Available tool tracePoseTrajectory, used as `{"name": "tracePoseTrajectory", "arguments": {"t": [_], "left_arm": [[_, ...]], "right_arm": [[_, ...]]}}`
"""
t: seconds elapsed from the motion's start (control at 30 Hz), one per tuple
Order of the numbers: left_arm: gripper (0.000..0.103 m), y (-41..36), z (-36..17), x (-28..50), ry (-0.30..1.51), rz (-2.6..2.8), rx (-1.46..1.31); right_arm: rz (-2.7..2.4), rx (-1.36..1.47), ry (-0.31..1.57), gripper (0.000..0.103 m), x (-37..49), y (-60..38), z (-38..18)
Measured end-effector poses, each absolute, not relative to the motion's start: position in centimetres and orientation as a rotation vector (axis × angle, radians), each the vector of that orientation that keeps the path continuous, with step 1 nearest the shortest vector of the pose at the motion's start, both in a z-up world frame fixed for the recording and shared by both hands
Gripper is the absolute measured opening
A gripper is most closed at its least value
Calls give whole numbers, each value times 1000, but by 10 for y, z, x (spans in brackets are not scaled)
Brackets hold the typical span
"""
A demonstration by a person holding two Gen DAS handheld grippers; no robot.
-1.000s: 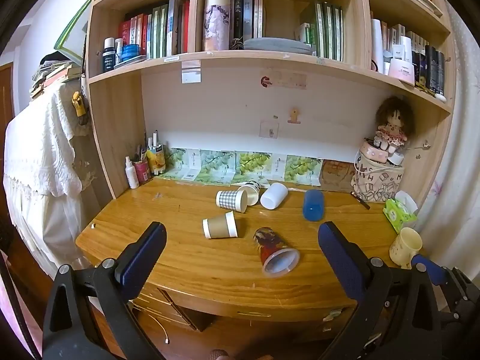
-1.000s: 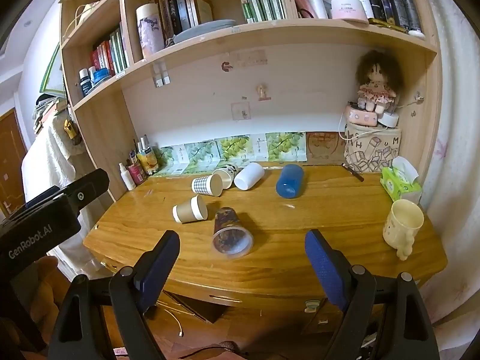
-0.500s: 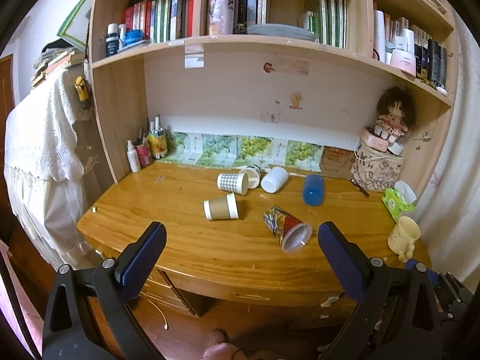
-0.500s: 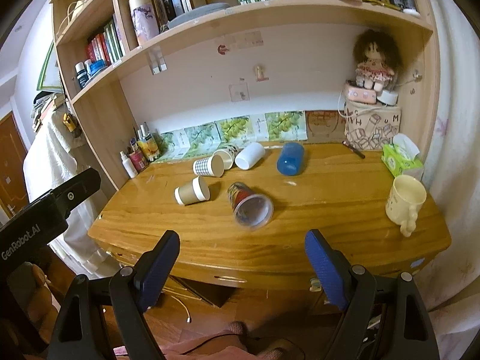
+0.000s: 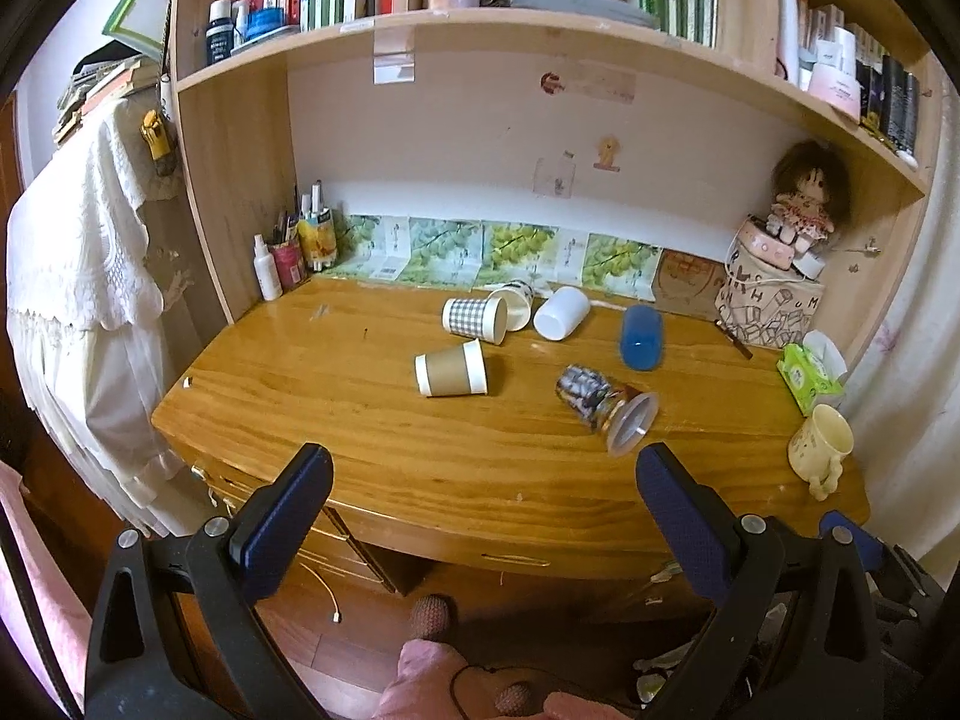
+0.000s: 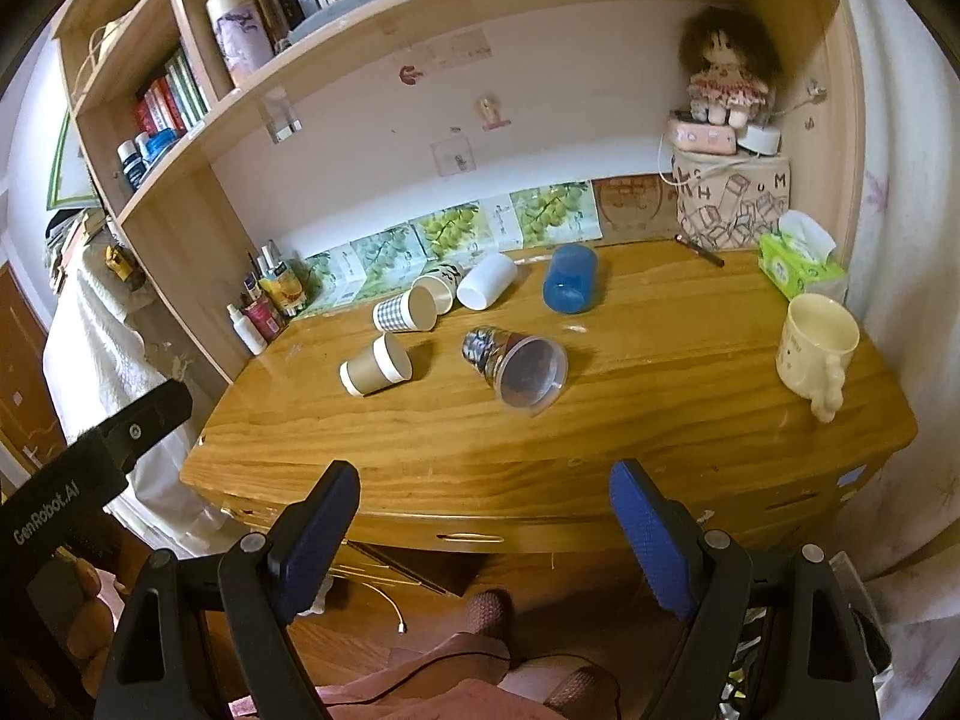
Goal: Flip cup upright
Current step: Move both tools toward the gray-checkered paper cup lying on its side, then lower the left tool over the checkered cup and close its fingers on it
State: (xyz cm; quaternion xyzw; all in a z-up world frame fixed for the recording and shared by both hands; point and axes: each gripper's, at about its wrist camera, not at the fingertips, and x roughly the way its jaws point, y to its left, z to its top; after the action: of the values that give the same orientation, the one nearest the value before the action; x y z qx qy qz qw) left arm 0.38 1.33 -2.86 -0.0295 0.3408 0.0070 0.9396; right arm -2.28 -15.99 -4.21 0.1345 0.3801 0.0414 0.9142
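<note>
Centrally, the patterned plastic cup (image 6: 516,360) lies on its side on the desk (image 6: 660,396), mouth toward the front edge. Behind it lie a brown paper cup (image 6: 377,366), a checked cup (image 6: 405,311), a white cup (image 6: 487,281) and a blue cup (image 6: 570,279); a cream mug (image 6: 813,345) stands upright near the right edge. Both the left gripper (image 5: 480,516) and the right gripper (image 6: 483,516) hover off the front edge, jaws spread wide and empty.

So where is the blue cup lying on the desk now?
The blue cup lies on its side toward the back right of the desk, just right of the white cup and behind the patterned cup.
</note>
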Motion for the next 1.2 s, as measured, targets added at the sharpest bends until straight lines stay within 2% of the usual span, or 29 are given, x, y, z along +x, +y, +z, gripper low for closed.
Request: {"name": "tracePoseTrajectory", "arguments": {"t": [0.63, 1.07, 1.2], "left_arm": [[101, 50, -53, 98, 877, -60, -29], [101, 88, -68, 203, 978, -121, -7], [101, 95, -82, 244, 1086, -210, 4]], "right_arm": [[131, 406, 943, 86, 61, -121, -77], [70, 575, 1030, 86, 142, -103, -108], [54, 637, 1077, 86, 163, -97, -121]]}}
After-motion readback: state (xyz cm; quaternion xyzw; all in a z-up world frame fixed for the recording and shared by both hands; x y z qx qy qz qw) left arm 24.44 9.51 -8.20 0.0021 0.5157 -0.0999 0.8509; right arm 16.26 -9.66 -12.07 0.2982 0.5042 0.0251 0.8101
